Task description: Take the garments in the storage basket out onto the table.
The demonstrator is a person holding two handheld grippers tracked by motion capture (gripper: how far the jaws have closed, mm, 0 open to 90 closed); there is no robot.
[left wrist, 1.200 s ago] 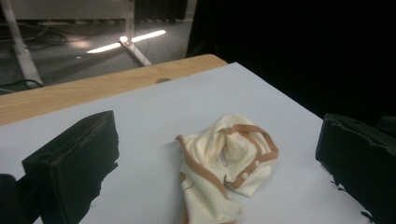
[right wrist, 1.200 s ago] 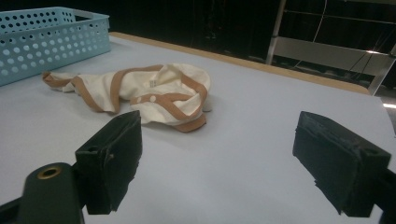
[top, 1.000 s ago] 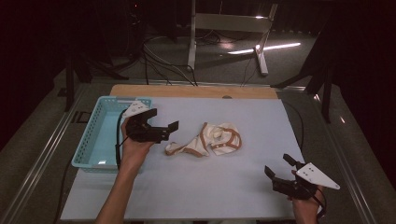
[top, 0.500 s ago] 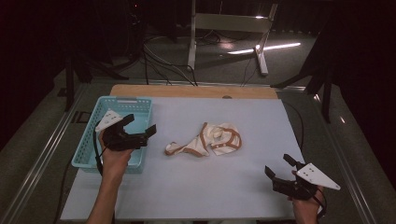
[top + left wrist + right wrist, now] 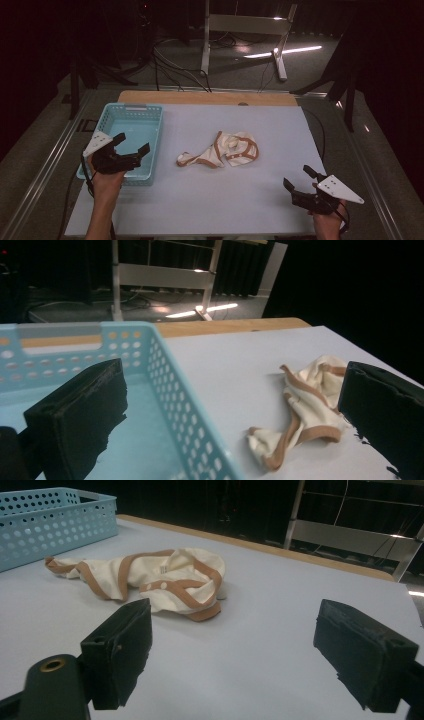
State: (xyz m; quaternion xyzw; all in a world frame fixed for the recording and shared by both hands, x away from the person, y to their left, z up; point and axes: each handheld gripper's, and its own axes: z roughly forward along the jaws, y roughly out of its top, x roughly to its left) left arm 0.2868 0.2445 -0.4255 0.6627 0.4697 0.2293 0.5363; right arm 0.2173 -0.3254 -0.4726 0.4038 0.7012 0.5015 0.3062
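Two grippers on the table [image 5: 260, 125], both w/ jaws spread apart, nothing between them. Left gripper [image 5: 134, 148] hangs over the near right corner of the light-blue basket [image 5: 112, 107]; in the left gripper view one jaw sits over the basket's inside, the other out over the table, w/ the perforated side wall [image 5: 185, 410] running between them. Basket sits at the table's left side, looks empty as far as can be seen.

Cloth [image 5: 220, 151], cream w/ tan trim, lies crumpled approx. mid-table, just right of the basket but not touching it. One narrow end trails toward the basket [image 5: 50, 525]; the bulkier bunched part, w/ snap buttons on a tan band, is on the far side from it [image 5: 170, 580].

Right gripper [image 5: 299, 183] is near the front right corner of the table, well apart from the cloth, jaws pointed toward it. Hand [image 5: 327, 225] grips it from below; grey three-cornered plate on top.
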